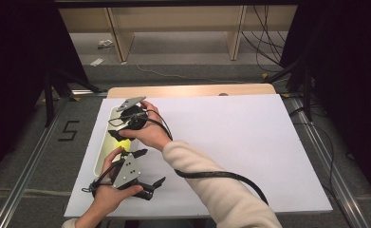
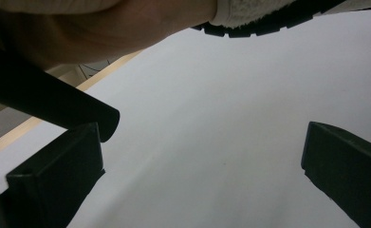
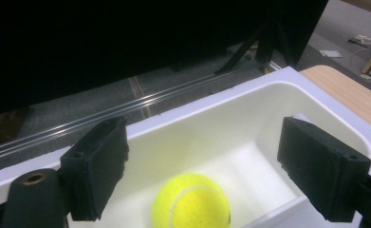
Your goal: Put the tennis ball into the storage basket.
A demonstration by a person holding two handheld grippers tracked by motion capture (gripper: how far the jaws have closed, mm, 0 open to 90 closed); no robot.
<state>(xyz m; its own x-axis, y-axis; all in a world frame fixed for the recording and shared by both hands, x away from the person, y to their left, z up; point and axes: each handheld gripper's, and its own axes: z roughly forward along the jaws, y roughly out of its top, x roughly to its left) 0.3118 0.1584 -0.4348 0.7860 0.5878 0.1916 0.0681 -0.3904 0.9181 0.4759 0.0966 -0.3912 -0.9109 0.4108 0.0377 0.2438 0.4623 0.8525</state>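
While the right claw [image 3: 202,161] hovered over the white tray [image 3: 249,102], its jaws stood wide apart with nothing between them. A yellow tennis ball [image 3: 191,202] lay on the tray floor, directly below and between the two pads and touching neither. In the high view the tray [image 1: 103,137] sat along the left edge of the white tabletop [image 1: 230,137], with the ball [image 1: 124,144] showing as a bright yellow patch beneath the right hand [image 1: 147,130].

The left claw [image 1: 151,167] was held low near the front of the tabletop, just beside the tray's near end; its jaws were likewise spread wide and empty, pointing across bare white surface.

Judged from its look, the ball would be light, springy and felt-covered, offering good friction but prone to rolling or popping out under an off-centre squeeze. A grip across its widest part, pads on opposite sides, appeared soundest.

The lower part of the ball was cut off at the bottom of the right gripper view. The tray's near end was hidden by hands in the high view, and the sleeve [image 2: 268,9] blocked the top of the left gripper view.
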